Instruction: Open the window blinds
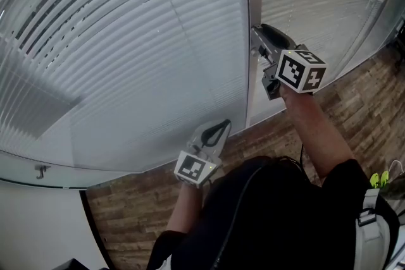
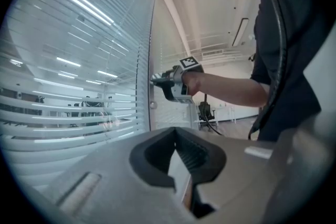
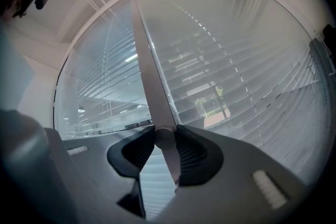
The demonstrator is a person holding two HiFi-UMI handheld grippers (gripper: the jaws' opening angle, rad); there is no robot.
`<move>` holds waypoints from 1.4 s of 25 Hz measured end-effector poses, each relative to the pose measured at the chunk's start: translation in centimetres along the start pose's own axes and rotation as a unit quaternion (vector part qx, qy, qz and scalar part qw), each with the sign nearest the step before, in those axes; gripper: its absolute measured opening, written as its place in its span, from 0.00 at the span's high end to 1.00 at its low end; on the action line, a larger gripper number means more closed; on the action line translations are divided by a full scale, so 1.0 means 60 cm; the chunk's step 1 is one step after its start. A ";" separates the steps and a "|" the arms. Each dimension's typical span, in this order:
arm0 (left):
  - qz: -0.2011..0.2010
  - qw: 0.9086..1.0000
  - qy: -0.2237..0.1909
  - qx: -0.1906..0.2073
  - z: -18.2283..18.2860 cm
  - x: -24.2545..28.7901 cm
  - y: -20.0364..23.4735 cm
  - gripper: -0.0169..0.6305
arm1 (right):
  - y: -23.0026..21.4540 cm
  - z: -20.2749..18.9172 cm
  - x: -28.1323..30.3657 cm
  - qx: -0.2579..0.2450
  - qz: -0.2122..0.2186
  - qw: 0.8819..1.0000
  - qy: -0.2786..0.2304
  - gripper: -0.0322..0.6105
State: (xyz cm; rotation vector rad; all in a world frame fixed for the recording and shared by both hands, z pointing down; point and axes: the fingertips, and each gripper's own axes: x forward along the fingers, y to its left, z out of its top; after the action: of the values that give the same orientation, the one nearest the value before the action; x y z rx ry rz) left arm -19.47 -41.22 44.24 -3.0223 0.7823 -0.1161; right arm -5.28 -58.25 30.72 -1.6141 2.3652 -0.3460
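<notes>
White horizontal-slat window blinds (image 1: pixel 126 60) hang on both sides of a grey vertical frame post (image 1: pixel 248 3), one wide panel to its left and a narrower one to its right. Slats are tilted part-way: in the left gripper view, strips of a lit office show betw. them, esp. low on the left. Right gripper (image 1: pixel 259 41) points level at the post and its jaws are closed on a small round grey knob (image 3: pixel 164 138) that sits on the post. The right gripper view shows the dark ribbed pads (image 3: pixel 193 153) pressing the knob from both sides, w/ the post running up and down betw. them. The person's bare forearm (image 1: pixel 313 126) stretches out behind that gripper. Left gripper (image 1: pixel 218 131) is held lower and nearer the body, low in front of the left blind panel, apart from the post and well apart from the knob. Its jaws are closed together at the tips w/ nothing betw. them. Brown wood-plank floor (image 1: pixel 354 104) runs along below the blinds.
</notes>
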 end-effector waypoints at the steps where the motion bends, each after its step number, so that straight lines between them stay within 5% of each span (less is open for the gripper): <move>1: 0.000 1.000 0.000 0.000 -0.001 0.000 0.000 0.97 | 0.000 0.000 0.000 0.002 0.000 1.000 0.000 0.74; 13: -0.002 1.000 0.001 0.002 0.001 -0.004 -0.003 0.97 | -0.003 0.002 -0.001 0.055 0.008 0.998 -0.006 0.74; 24: -0.001 1.000 -0.002 0.006 0.005 -0.005 -0.006 0.97 | -0.001 0.003 0.001 0.033 0.014 0.999 -0.005 0.74; 35: 0.002 1.000 -0.009 0.014 0.006 0.005 -0.015 0.97 | 0.023 0.001 -0.014 -0.053 0.047 0.997 0.002 0.69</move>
State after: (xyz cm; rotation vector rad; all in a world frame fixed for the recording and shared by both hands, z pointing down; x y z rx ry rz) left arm -18.73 -40.60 43.94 -2.9917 0.7789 -0.0970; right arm -6.14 -56.98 30.25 -1.5398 2.4907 -0.2080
